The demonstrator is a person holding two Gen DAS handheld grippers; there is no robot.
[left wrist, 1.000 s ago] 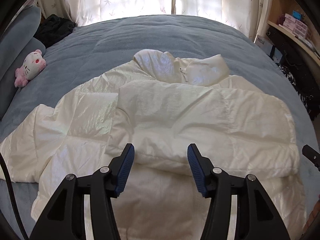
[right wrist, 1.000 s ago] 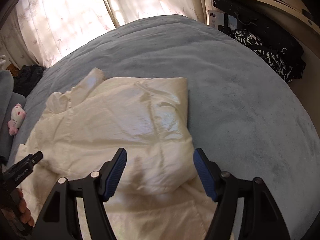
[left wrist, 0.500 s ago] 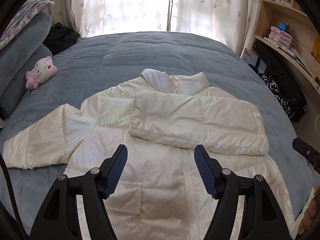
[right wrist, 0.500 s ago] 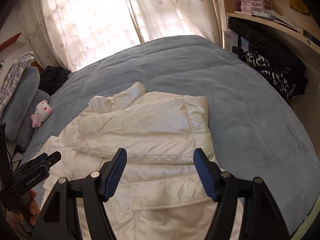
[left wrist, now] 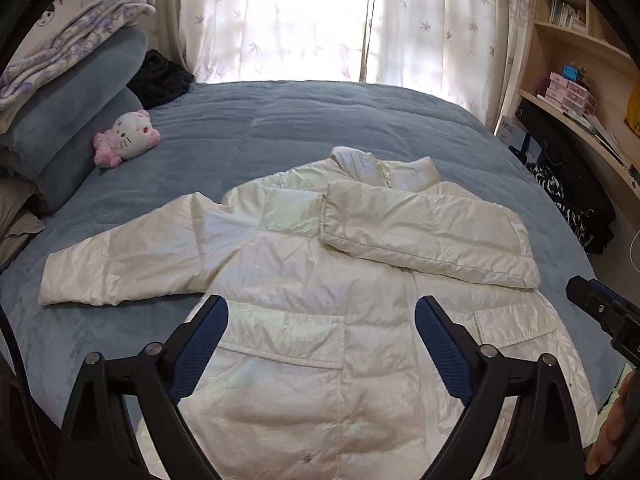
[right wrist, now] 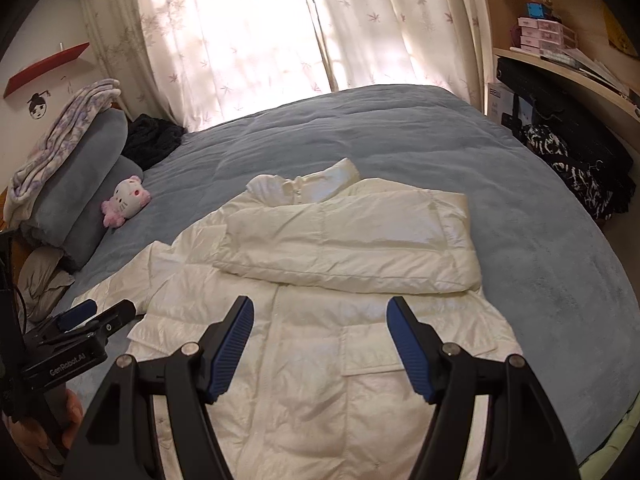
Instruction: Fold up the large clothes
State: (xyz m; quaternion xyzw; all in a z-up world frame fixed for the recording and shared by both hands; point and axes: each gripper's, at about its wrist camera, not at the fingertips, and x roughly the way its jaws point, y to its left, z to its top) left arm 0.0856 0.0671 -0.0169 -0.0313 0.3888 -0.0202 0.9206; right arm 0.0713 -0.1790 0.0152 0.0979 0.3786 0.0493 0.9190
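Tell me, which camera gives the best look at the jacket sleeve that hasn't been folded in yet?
The left wrist view. There the unfolded sleeve lies stretched flat across the blue bed, visible from shoulder to cuff. In the right wrist view only its upper part shows; the rest is hidden behind the left gripper.

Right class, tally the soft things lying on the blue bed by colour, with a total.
White puffy quilted jacket: 1
Pink-and-white plush cat toy: 1
Black crumpled garment: 1
Total: 3
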